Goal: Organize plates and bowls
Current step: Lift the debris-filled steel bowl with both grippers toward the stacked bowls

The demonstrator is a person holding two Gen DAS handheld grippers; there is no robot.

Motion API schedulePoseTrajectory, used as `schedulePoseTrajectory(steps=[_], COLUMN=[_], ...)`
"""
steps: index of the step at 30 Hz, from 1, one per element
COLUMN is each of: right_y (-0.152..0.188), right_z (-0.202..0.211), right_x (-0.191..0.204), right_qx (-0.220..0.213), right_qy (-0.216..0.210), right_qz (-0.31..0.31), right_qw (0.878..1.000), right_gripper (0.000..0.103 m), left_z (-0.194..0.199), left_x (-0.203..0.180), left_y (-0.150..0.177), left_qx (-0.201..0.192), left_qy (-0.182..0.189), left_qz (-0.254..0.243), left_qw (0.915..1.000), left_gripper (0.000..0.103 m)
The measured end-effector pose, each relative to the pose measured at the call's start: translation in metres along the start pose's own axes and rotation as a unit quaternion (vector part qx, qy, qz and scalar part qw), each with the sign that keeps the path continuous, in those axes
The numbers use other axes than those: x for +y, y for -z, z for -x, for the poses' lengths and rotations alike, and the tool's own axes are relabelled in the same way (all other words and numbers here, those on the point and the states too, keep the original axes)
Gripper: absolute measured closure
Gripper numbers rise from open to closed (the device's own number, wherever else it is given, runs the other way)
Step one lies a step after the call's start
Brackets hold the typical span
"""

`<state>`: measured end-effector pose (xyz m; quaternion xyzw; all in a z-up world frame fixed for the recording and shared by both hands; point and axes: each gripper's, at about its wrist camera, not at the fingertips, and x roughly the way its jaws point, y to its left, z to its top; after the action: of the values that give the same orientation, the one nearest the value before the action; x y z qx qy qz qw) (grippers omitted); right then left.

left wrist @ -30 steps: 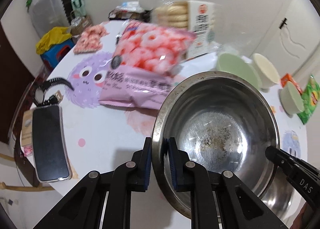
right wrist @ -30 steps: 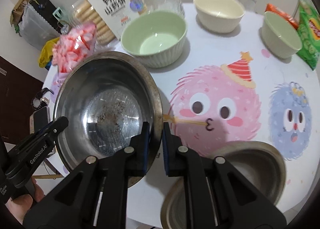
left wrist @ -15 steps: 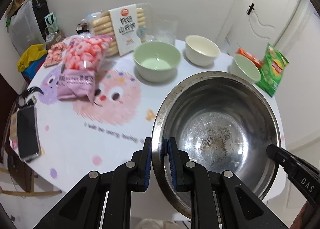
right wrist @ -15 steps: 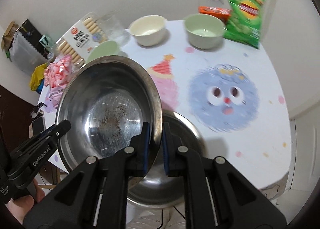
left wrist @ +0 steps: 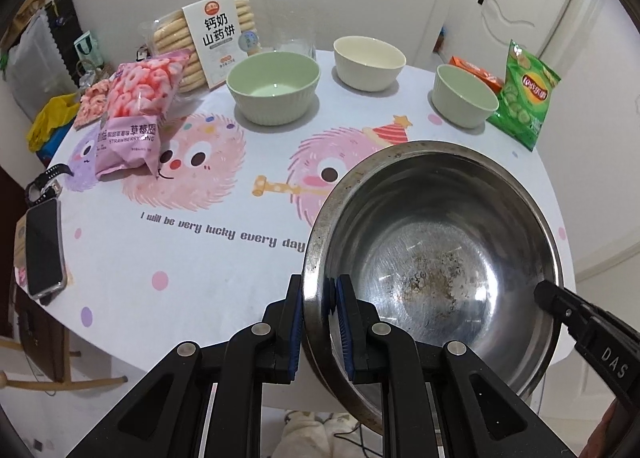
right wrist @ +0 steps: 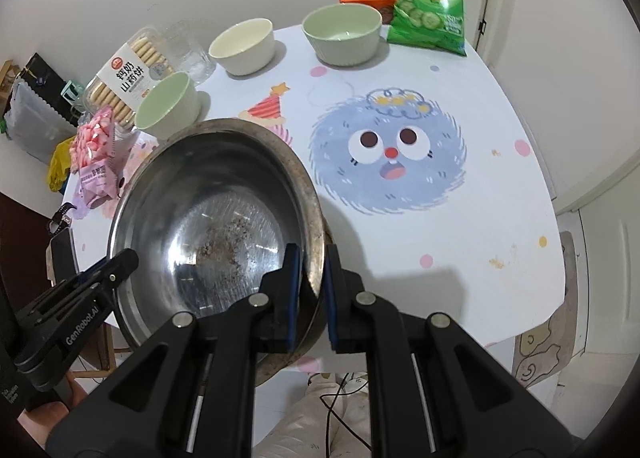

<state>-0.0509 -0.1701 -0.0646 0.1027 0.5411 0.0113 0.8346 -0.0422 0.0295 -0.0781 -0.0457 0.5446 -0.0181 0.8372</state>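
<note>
both gripper [left wrist: 318, 324] [right wrist: 310, 294] pairs clamp the steel bowl [left wrist: 432, 258] rim (tablecloth [left wrist: 192, 258]: "i will be very lucky every day").

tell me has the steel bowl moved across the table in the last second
Yes. The steel bowl, clamped by both grippers, has shifted from beside the pink snack bag toward the green chip bag.

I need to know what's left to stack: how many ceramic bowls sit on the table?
3. A large green bowl by the biscuit pack, a cream bowl at the far edge, and a smaller green bowl beside the chip bag. None looks hidden.
</note>
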Motion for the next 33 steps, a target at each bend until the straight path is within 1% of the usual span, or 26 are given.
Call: schedulePoseTrajectory(steps=[7, 12, 18, 22, 29, 33], right_y=[0.010, 0.013, 0.023, 0.029, 0.036, 0.037], right_z=[-0.018, -0.027, -0.034, -0.039, -0.042, -0.045], right_x=[-0.005, -0.003, -0.002, -0.004, -0.002, -0.003], right_qx=[0.007, 0.004, -0.006, -0.008, -0.016, -0.013], right_qy=[0.010, 0.019, 0.027, 0.025, 0.031, 0.030], right_qz=[-0.003, 0.008, 0.016, 0.017, 0.026, 0.024], right_qw=[1.000, 1.000, 0.999, 0.999, 0.999, 0.999], right_gripper=[0.089, 0.089, 0.088, 0.088, 0.087, 0.087], left_z=[-0.016, -0.025, -0.027, -0.027, -0.025, -0.026], left_x=[-0.002, 0.000, -0.002, -0.004, -0.006, -0.007], left_y=[0.006, 0.010, 0.015, 0.018, 0.024, 0.025], left_qx=[0.008, 0.010, -0.009, -0.020, -0.029, -0.032], left_qy=[-0.008, -0.013, -0.020, -0.026, -0.041, -0.047], left_qz=[-0.004, -0.001, -0.008, -0.015, -0.023, -0.027], left_qw=[0.9999, 0.9999, 0.9997, 0.9994, 0.9985, 0.9980], left_gripper=[0.087, 0.087, 0.087, 0.087, 0.087, 0.087])
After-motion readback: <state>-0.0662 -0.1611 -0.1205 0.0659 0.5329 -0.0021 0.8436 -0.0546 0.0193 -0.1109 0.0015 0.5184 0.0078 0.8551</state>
